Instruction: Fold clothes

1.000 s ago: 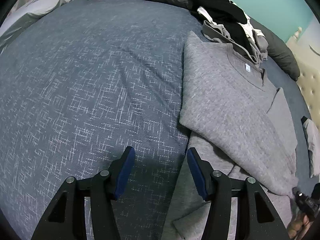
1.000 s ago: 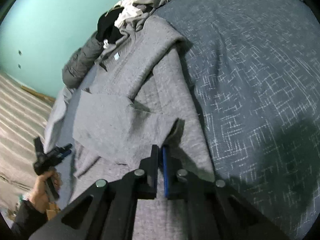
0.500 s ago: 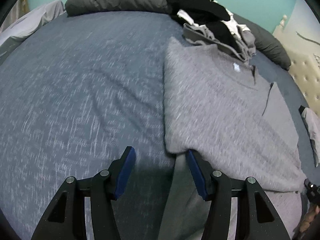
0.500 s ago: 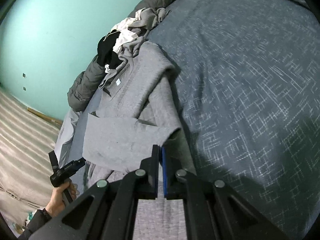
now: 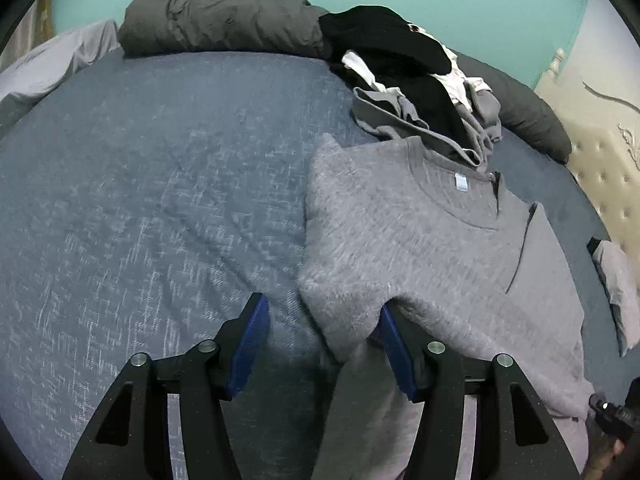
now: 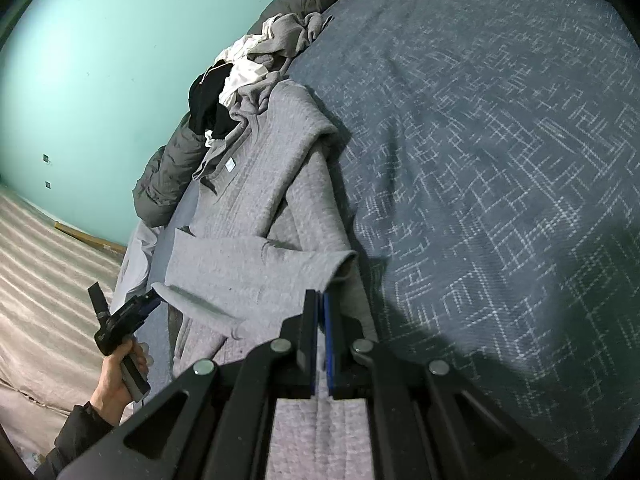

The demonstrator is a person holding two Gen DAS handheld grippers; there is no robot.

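Grey sweatshirt [image 5: 420, 248] lying on the bed [image 5: 160, 200] — half folded, soft and floppy.

Left gripper [image 5: 320, 332] is hovering released at six o'clock, one fold edge sitting between its jaws; right gripper [image 6: 320, 320] is clenched, its tips against the cloth — whether pinching it, I cannot tell. Light, limp knit: best gripped at a hem or fold edge.

- My open left gripper [image 5: 320, 336] has shifted toward the grey knitted sweater [image 5: 420, 240]; its folded edge now lies between my blue pads [image 5: 390, 340].
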